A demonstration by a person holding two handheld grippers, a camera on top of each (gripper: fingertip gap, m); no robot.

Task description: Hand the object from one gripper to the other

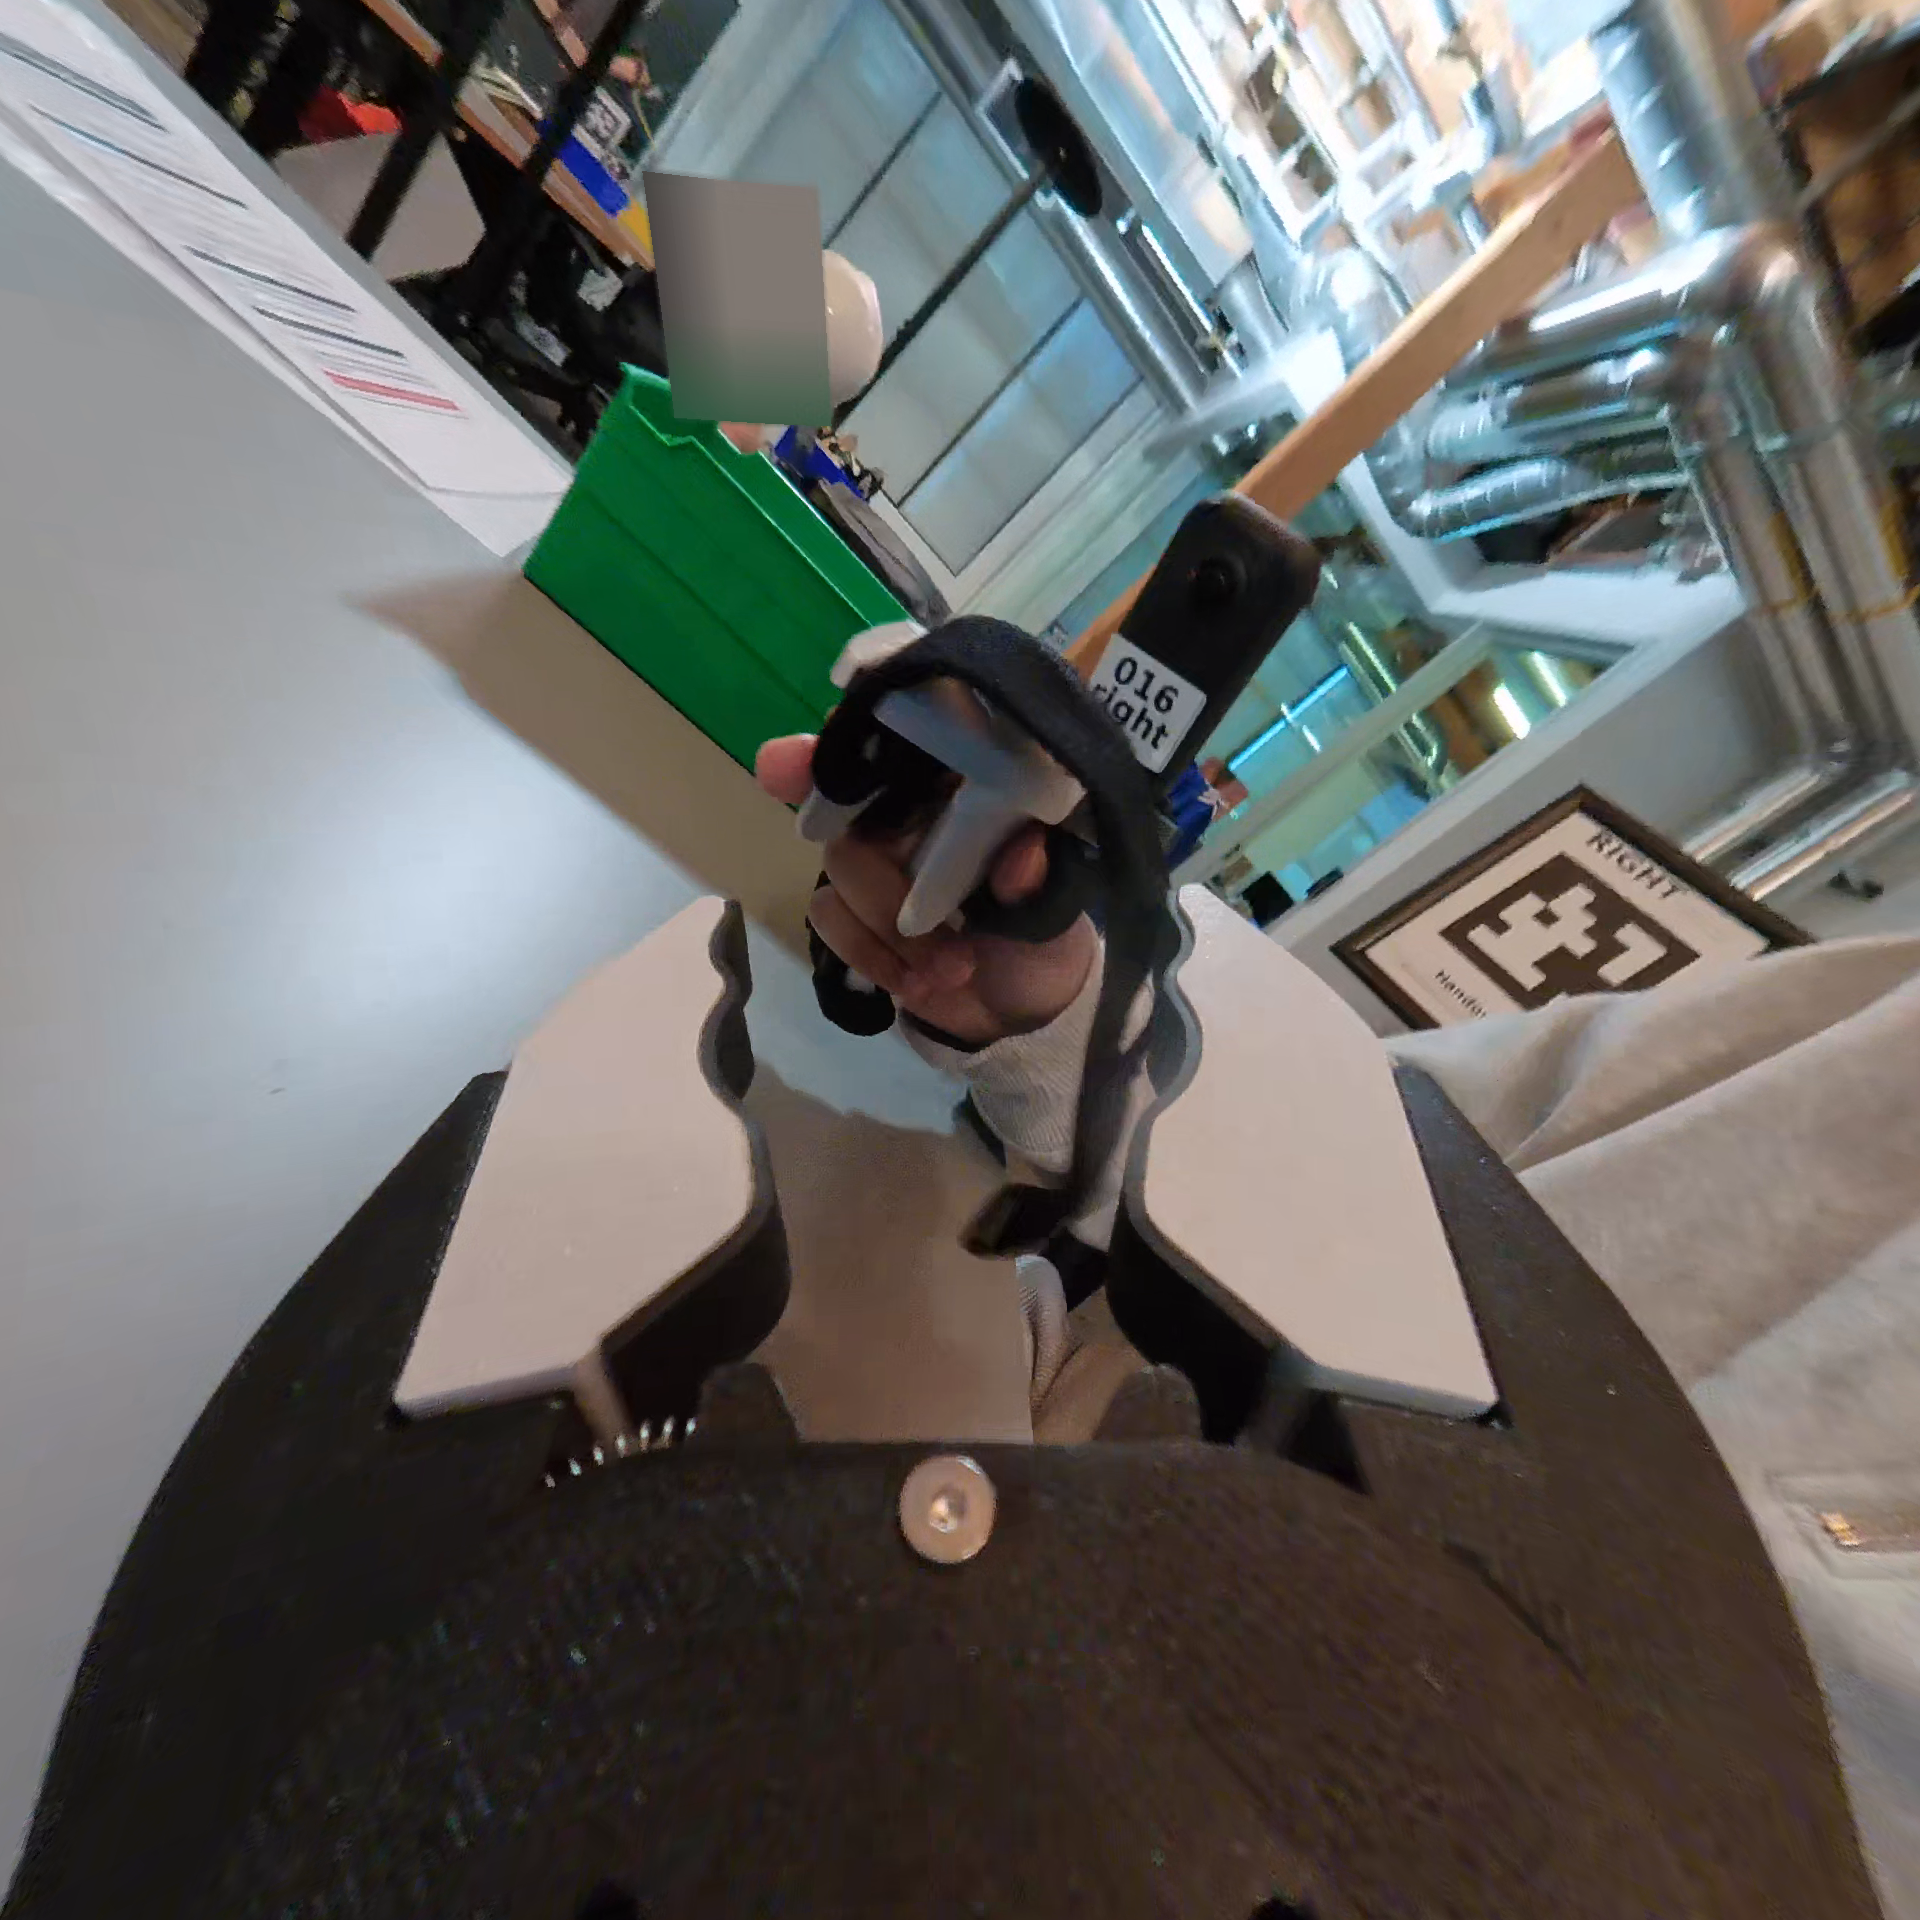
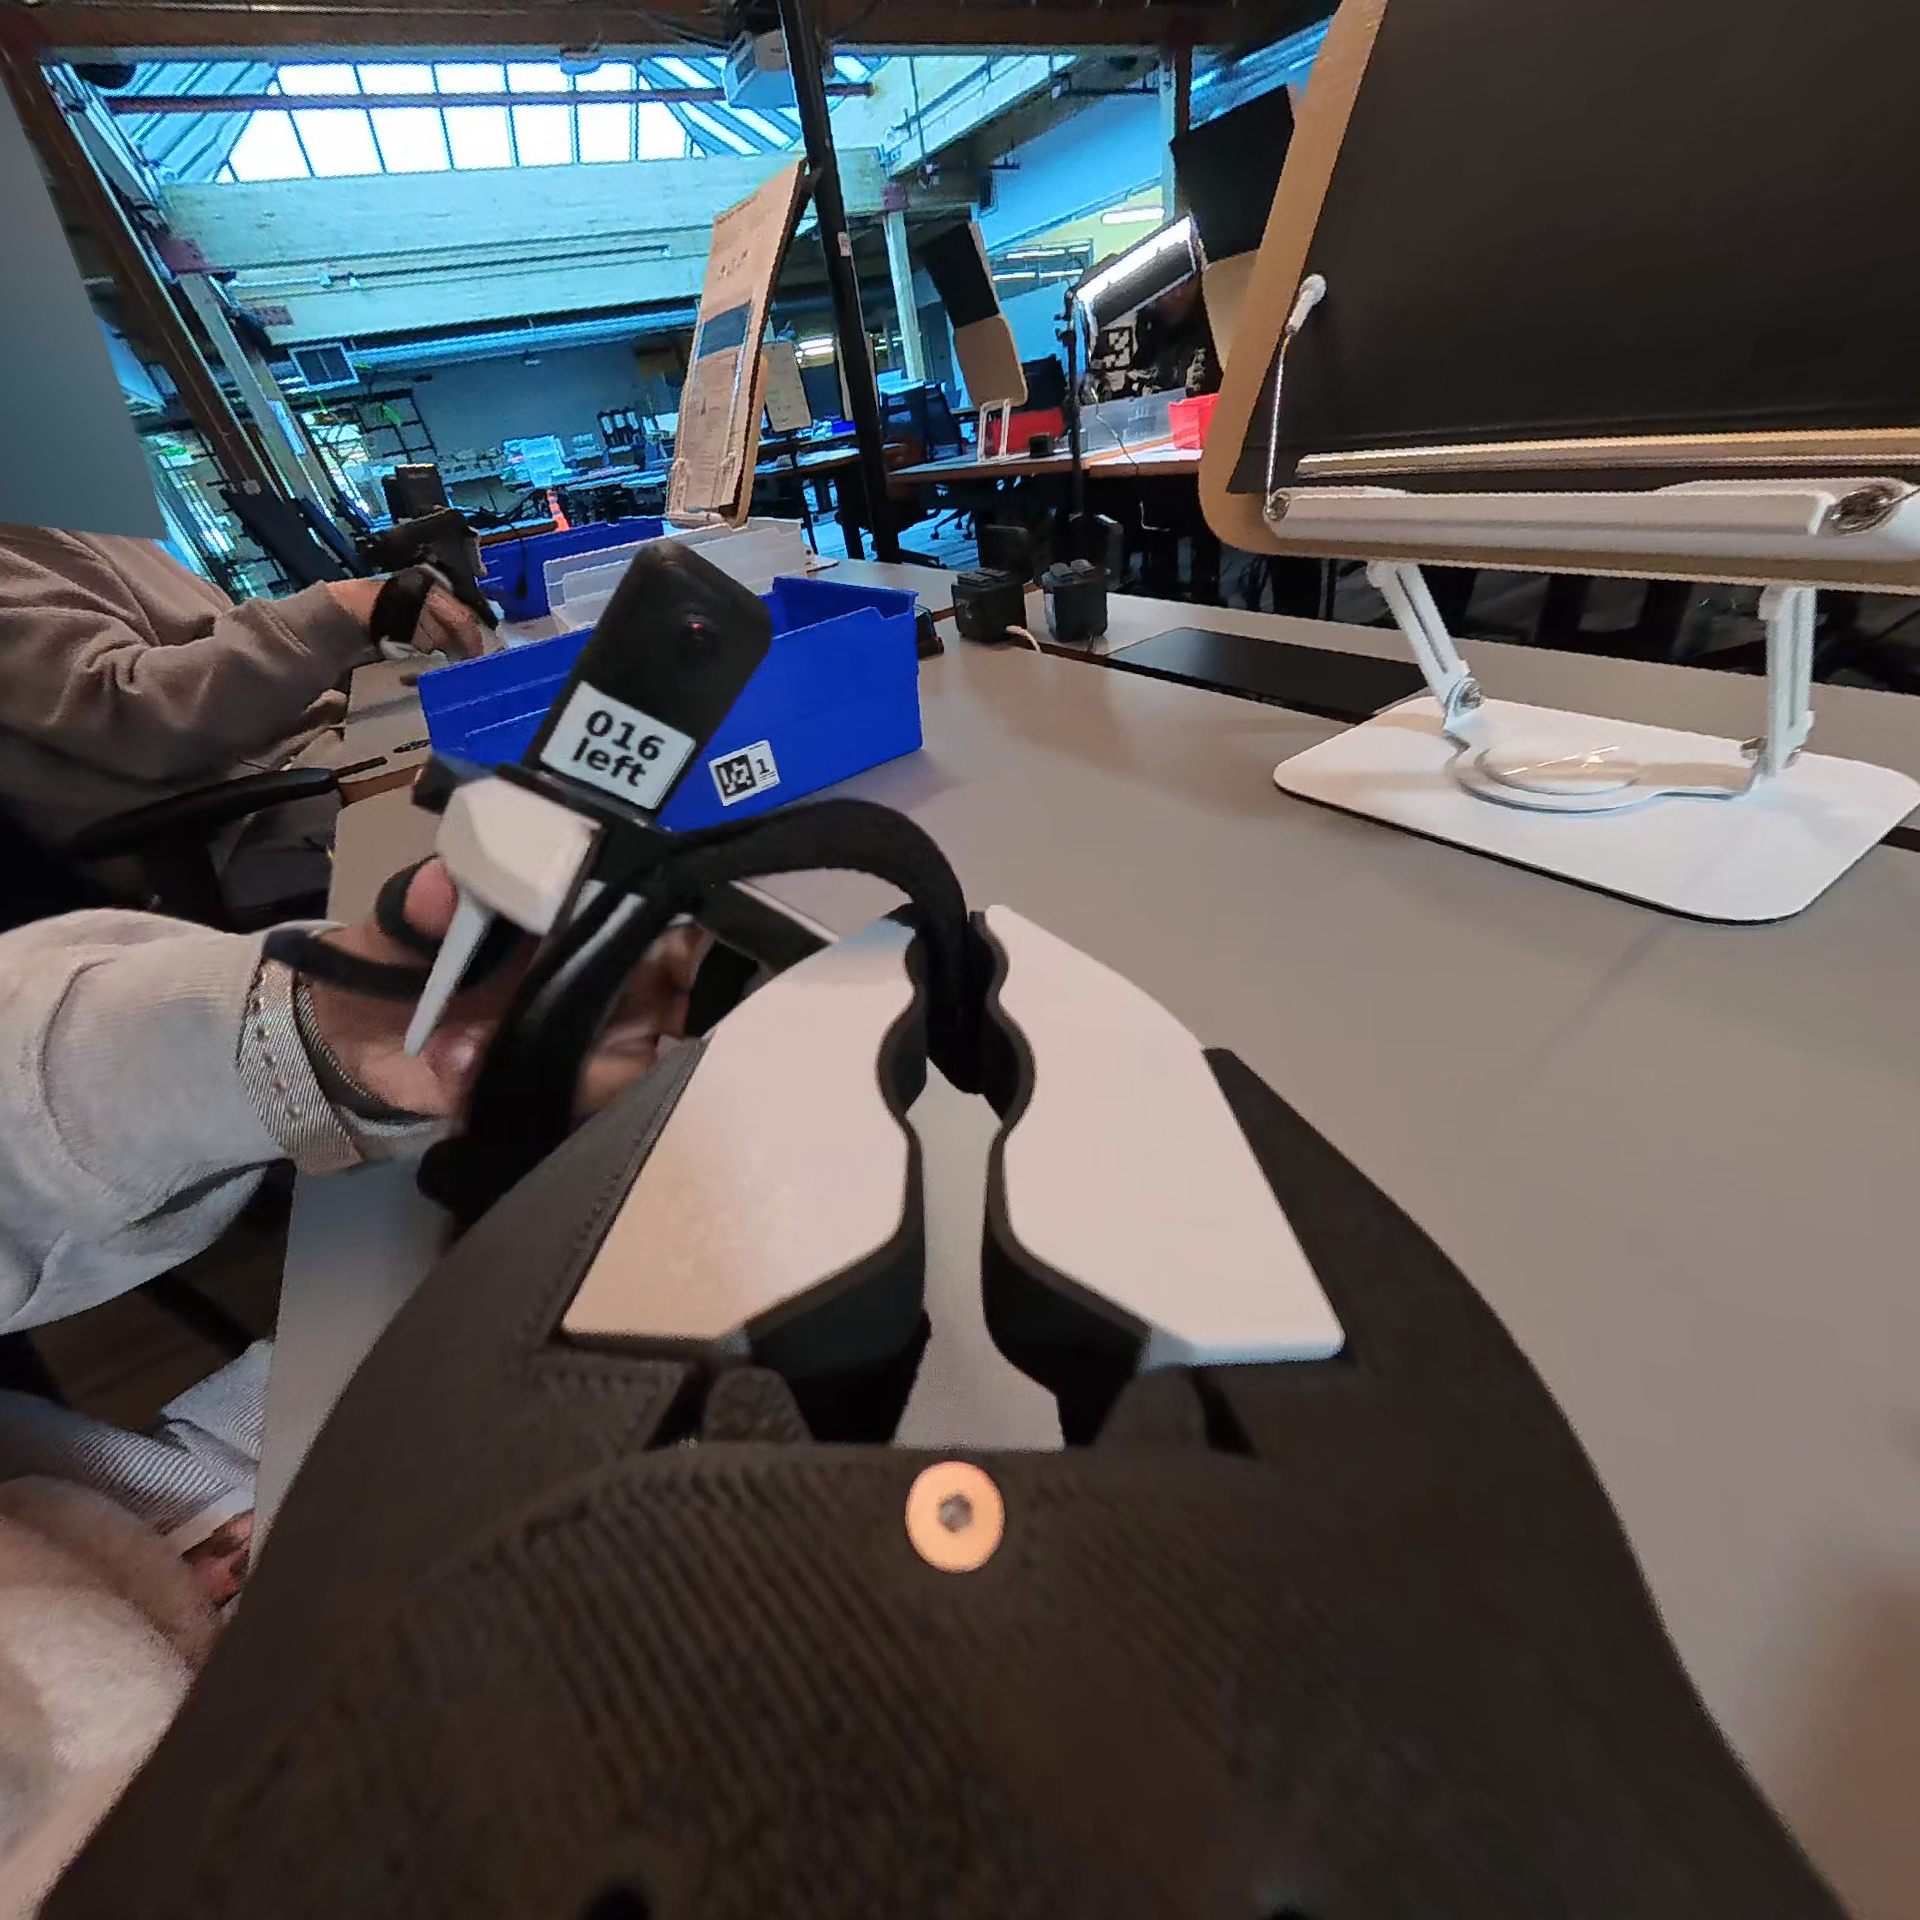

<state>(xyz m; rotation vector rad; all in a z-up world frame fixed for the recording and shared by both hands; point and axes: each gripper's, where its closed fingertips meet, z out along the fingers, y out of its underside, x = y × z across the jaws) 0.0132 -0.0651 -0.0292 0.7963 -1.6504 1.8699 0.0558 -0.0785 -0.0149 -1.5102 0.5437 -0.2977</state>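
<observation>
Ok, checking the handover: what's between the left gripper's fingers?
In the left wrist view, the black strap hangs inside the left gripper's open gap, close against one finger.

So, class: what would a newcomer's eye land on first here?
A black strap pinched by the right gripper, centre of the right view, arching toward the left gripper, whose jaws stand open. Behind the strap sits a blue bin; a green bin stands out in the left view.

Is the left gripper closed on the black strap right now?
No: in the left wrist view the left gripper stands open, and the black strap only lies against its right finger.
</observation>
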